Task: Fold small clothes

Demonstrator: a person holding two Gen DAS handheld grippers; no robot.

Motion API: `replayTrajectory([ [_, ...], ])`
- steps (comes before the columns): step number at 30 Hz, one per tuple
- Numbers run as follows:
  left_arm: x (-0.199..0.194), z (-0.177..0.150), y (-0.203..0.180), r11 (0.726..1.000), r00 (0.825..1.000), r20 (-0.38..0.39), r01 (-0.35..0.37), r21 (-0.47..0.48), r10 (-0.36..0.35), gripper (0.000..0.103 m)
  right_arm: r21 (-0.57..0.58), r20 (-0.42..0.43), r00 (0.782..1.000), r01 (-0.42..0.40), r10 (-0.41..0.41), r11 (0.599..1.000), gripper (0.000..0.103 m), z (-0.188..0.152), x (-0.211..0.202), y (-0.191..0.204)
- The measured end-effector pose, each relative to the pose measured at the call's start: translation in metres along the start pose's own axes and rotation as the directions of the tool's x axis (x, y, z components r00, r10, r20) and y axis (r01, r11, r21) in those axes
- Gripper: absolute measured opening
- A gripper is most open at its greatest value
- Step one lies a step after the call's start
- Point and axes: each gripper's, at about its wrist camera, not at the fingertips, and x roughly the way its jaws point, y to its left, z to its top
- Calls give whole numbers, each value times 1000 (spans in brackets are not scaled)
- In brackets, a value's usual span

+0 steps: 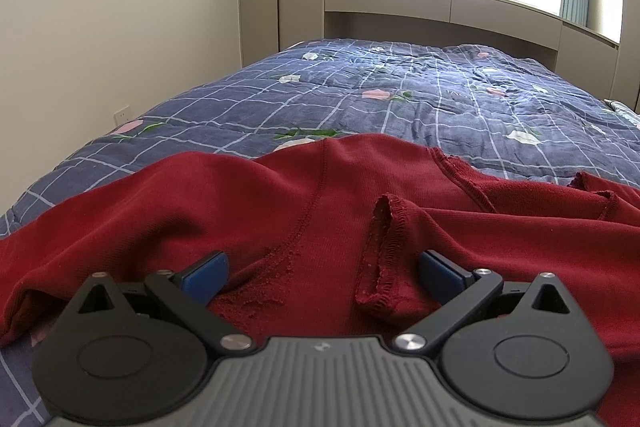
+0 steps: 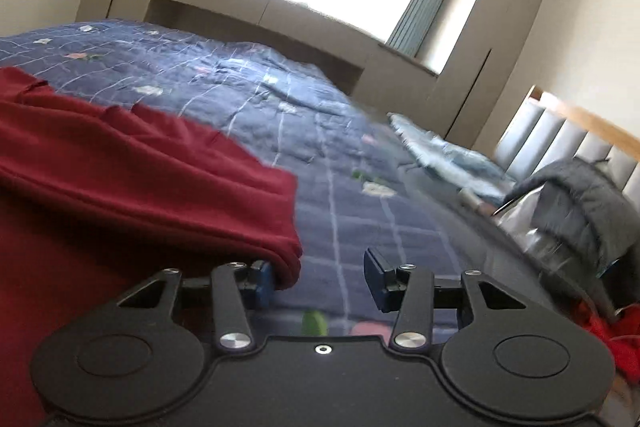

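Observation:
A dark red garment (image 1: 328, 211) lies rumpled on a bed with a blue checked, flowered quilt (image 1: 400, 95). My left gripper (image 1: 324, 275) is low over it and wide open. Its blue fingertips (image 1: 206, 275) press into the cloth on either side of a stitched hem fold (image 1: 380, 259). In the right wrist view the garment (image 2: 140, 179) fills the left side. Its folded corner (image 2: 286, 259) hangs against my right gripper's left fingertip (image 2: 262, 283). My right gripper (image 2: 320, 283) is open, and only the quilt (image 2: 340, 235) shows between its pads.
A grey jacket (image 2: 580, 203) and a light blue cloth (image 2: 448, 155) lie by the padded headboard (image 2: 560, 139) on the right. Something bright red (image 2: 616, 339) sits at the lower right edge. A window ledge with cabinets (image 1: 440, 7) runs along the bed's far side.

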Motion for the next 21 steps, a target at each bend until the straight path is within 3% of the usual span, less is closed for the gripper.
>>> replayTrajectory([
  [3, 0, 0, 0, 1000, 1000, 1, 0, 1, 0, 103, -37, 41, 998, -37, 39, 999, 53, 1, -9, 9],
  [5, 0, 0, 0, 1000, 1000, 1, 0, 1, 0, 103, -60, 60, 996, -66, 70, 996, 66, 2, -13, 14],
  [6, 0, 0, 0, 1000, 1000, 1, 0, 1, 0, 103, -79, 68, 995, -63, 68, 995, 66, 4, -12, 18],
  [9, 0, 0, 0, 1000, 1000, 1, 0, 1, 0, 103, -81, 89, 996, 28, -21, 996, 65, 6, -5, 17],
  [11, 0, 0, 0, 1000, 1000, 1, 1, 2, -1, 103, 13, 54, 997, 62, -63, 998, 67, 6, 2, 0],
  [13, 0, 0, 0, 1000, 1000, 1, 1, 3, -1, 103, 99, -1, 1000, 31, -31, 995, 72, 3, 7, -16],
  [21, 0, 0, 0, 1000, 1000, 1, 0, 3, 0, 103, 88, -50, 999, 20, -16, 996, 80, -9, 10, -14],
])
